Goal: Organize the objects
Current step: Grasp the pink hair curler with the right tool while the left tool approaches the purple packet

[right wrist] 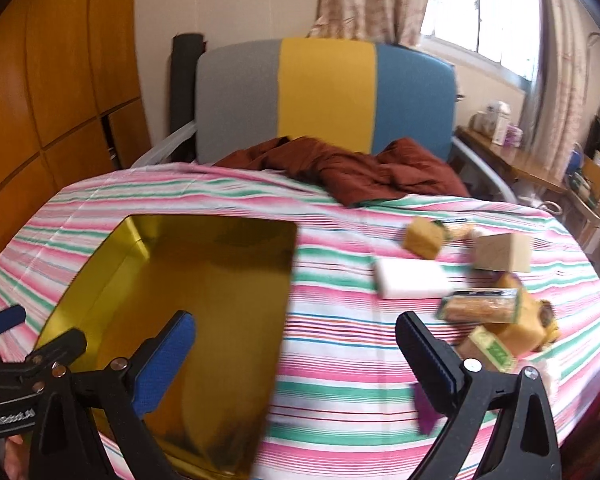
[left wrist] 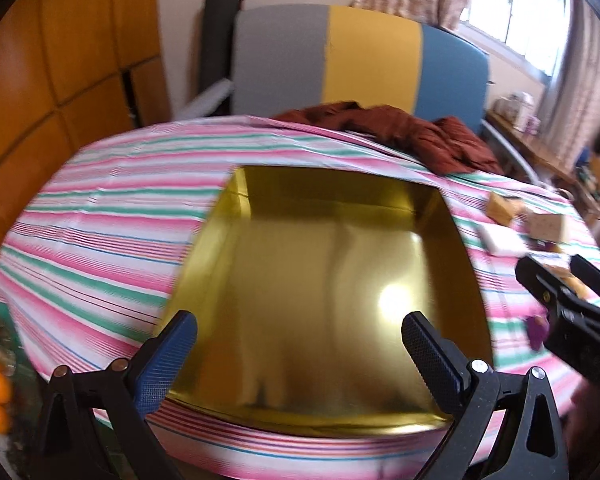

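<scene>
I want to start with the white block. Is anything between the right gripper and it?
Nothing visible. The right gripper is open above bare striped cloth, and the white block lies beyond it, unobstructed.

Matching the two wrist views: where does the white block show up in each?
Left wrist: white block at far right, beyond the gold tray.
Right wrist: white block right of centre, beside the tray's right edge.
Shared landmark: the crumpled maroon cloth at the table's far side.

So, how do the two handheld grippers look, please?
Both are black plastic clamp-style frames with silver rivets. Left gripper and right gripper each have textured finger pads, blue on the faces that show. White lettering marks the left gripper's body. No cables or sleeves visible.
</scene>
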The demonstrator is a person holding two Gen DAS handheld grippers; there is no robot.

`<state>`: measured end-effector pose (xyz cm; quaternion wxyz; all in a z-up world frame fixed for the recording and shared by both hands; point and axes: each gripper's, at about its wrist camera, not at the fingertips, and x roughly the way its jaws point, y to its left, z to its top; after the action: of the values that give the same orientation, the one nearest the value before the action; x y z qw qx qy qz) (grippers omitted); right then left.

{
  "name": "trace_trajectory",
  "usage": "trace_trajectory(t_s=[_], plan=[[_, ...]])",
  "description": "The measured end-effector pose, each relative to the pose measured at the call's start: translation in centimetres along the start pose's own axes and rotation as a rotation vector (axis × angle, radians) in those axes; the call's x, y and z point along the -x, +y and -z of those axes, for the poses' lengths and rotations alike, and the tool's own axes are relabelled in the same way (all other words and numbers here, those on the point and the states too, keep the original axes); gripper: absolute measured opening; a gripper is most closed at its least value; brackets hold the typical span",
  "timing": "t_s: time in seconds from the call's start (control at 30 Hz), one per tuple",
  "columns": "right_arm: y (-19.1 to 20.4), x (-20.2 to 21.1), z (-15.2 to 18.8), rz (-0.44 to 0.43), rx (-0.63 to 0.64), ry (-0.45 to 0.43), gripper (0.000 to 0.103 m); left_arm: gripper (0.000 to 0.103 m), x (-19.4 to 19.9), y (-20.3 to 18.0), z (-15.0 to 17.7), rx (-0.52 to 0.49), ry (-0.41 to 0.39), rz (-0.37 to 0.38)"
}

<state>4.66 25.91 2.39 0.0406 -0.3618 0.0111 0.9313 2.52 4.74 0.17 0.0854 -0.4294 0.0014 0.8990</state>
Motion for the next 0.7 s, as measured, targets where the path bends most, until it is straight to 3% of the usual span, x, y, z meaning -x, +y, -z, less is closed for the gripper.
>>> trace_trajectory(t_s=[0.13, 0.33, 0.53, 0.7], plan=[[-4.5, 0.4, 0.9, 0.004, -0.076, 0.014, 0.091, 0.103, -0.5, -3.3, 0.8, -0.059, 0.049, 0.059], [-12.0, 0.8, 3.6, 0.022, -0.179, 0.038, 0.088, 0.103, 0.0, -8.7, 1.7, -0.186, 0.018, 0.087], [-18.2, 0.6, 6.8, 0.033, -0.227, 0.058, 0.078, 0.103, 0.5, -12.6, 1.9, -0.27, 0.022, 0.182], [-20.9, -0.1, 8.9, 0.07, -0.197, 0.042, 0.078, 0.103, 0.9, -15.8, 2.4, -0.361, 0.008, 0.194]])
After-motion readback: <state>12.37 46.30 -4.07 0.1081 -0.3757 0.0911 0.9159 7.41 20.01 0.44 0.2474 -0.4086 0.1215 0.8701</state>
